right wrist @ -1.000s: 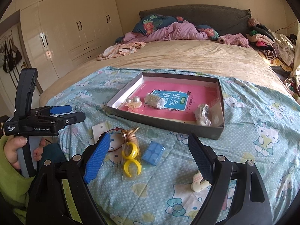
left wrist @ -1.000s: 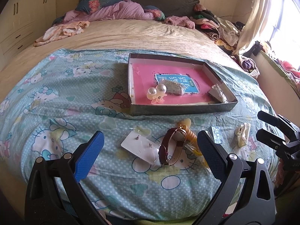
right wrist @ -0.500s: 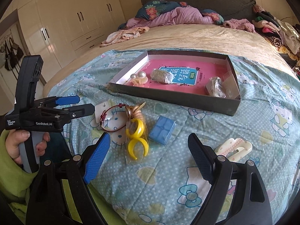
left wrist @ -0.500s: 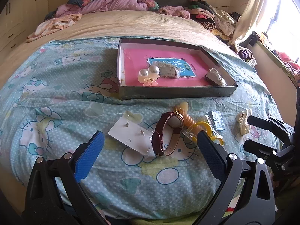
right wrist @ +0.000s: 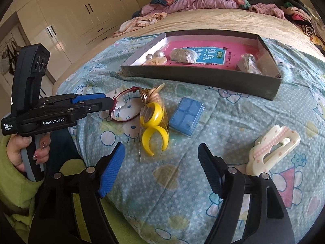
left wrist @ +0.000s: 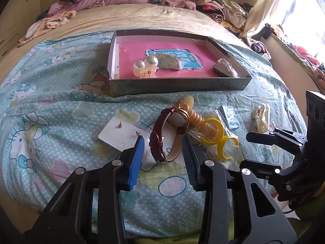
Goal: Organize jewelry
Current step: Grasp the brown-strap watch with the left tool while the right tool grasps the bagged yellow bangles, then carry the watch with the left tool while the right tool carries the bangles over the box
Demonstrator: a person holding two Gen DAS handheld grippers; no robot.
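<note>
A maroon-strap watch (left wrist: 167, 131) lies on the blue bedspread in front of a dark tray (left wrist: 178, 84) with a pink floor. My left gripper (left wrist: 162, 145) is low over the watch, jaws partly closed on either side of the strap, not clamped. It also shows in the right wrist view (right wrist: 110, 102) at the watch (right wrist: 126, 105). My right gripper (right wrist: 160, 158) is open and empty, hovering near the bagged yellow rings (right wrist: 154, 122). The tray holds pearl earrings (left wrist: 145, 66), a beaded piece (left wrist: 168, 61) and a clear packet (left wrist: 224, 69).
Around the watch lie a white earring card (left wrist: 119, 132), a twisted orange hair tie (left wrist: 196, 118), a small blue box (right wrist: 186, 114) and a cream hair clip (right wrist: 272, 146). Crumpled clothes sit at the bed's far end. White wardrobes (right wrist: 81, 14) stand on the left.
My left gripper has moved forward and down to the watch, and its jaws have narrowed around the strap. My right gripper has drifted lower over the bedspread, still open.
</note>
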